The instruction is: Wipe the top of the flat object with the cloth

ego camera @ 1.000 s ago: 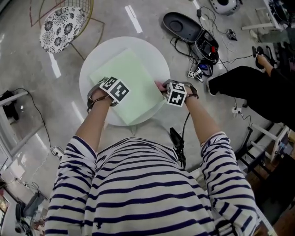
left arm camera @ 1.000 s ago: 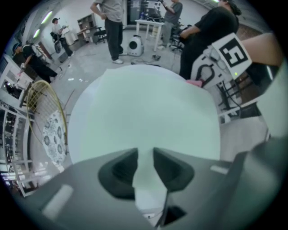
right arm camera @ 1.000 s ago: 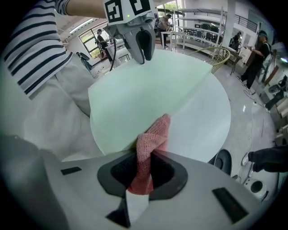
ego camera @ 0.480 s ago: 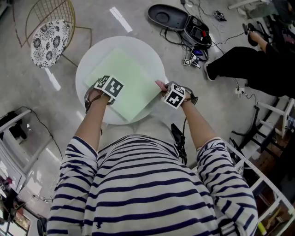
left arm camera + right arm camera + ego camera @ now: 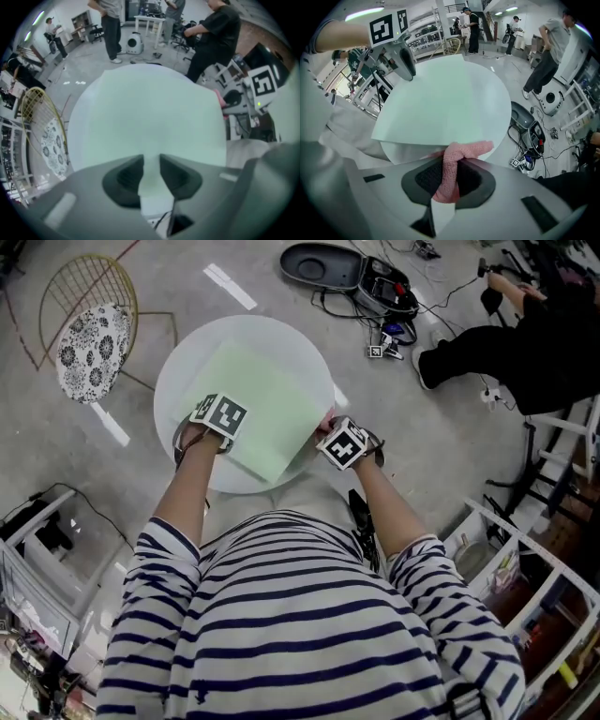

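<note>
A pale green flat board [image 5: 258, 399] lies on a round white table [image 5: 178, 371]. My left gripper [image 5: 214, 423] points straight down at the board's near left edge. In the left gripper view its jaws [image 5: 150, 171] stand apart, and only the pale board [image 5: 145, 122] shows in the gap between them. At the table's near right edge, my right gripper [image 5: 328, 432] is shut on a pink knitted cloth [image 5: 468, 151]. The cloth runs up between the pads [image 5: 451, 168], and its free end lies at the board's near edge [image 5: 440, 108].
A wire chair with a floral cushion [image 5: 80, 338] stands to the left of the table. A black case and tangled cables [image 5: 356, 273] lie on the floor behind it. A person in black [image 5: 506, 352] sits at the right. White racks [image 5: 525, 559] stand close on both sides.
My right gripper has slid along the table's rim toward the near side and rolled, with the pink cloth still in it. The left gripper has stayed on the board.
</note>
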Motion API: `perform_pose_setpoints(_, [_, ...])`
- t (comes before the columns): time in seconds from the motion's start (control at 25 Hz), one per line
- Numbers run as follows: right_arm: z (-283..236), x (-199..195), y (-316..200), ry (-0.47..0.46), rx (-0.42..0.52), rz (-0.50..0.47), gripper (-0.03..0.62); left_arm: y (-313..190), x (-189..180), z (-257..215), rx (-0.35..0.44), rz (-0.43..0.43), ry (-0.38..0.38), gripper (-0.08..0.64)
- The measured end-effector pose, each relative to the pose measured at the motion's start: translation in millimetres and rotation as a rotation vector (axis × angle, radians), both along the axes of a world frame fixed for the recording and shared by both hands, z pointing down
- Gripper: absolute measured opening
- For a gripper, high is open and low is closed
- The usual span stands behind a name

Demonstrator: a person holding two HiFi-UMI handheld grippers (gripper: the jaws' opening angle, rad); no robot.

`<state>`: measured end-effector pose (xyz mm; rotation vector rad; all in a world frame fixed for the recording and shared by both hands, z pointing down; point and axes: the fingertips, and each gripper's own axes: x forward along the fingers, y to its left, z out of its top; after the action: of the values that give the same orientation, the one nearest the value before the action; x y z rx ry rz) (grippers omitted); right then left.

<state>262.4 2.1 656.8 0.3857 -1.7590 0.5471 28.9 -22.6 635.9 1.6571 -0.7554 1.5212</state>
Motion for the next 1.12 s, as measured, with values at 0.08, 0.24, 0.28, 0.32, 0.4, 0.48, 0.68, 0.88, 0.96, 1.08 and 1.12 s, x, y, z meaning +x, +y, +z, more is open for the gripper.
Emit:
perform_pose_setpoints(0.08, [0,-5,6,-0.012,0.002,-0.008,0.055,-1,0,0,0.001,0.011,0.004,0.112])
perform_pose_setpoints(0.24, [-3,-17,24,-0.047,-0.005,-0.037,0.054,0,1,0,0.004,0.040,0.009,0.112])
perform_pose_setpoints(0.28, [-3,-21,30,-0.051,-0.008,-0.045,0.055,0,0,1,0.004,0.044,0.010,0.112])
perform_pose_setpoints(0.32, [-3,-25,36,-0.054,-0.013,-0.054,0.054,1,0,0,0.003,0.046,0.012,0.112])
perform_pose_setpoints(0.4, [-6,-33,50,-0.060,-0.024,-0.069,0.054,2,0,-1,0.001,0.048,0.015,0.112])
perform_pose_setpoints(0.48, [-8,-42,63,-0.067,-0.033,-0.079,0.054,3,-1,-3,0.000,0.049,0.017,0.112])
perform_pose_setpoints(0.68, [-12,-68,99,-0.099,-0.055,-0.076,0.054,2,-2,-2,0.022,0.065,0.031,0.112])
perform_pose_setpoints(0.88, [-12,-85,124,-0.111,-0.065,-0.055,0.055,1,-2,-2,0.038,0.074,0.024,0.112])
perform_pose_setpoints(0.96, [-13,-90,131,-0.113,-0.071,-0.047,0.054,0,-2,-3,0.044,0.076,0.028,0.112])
perform_pose_setpoints(1.08, [-16,-99,144,-0.120,-0.098,-0.003,0.054,0,-3,-4,0.047,0.047,0.041,0.112])
perform_pose_setpoints(1.12, [-17,-103,149,-0.128,-0.114,0.031,0.054,1,-4,-4,0.048,0.035,0.044,0.112])
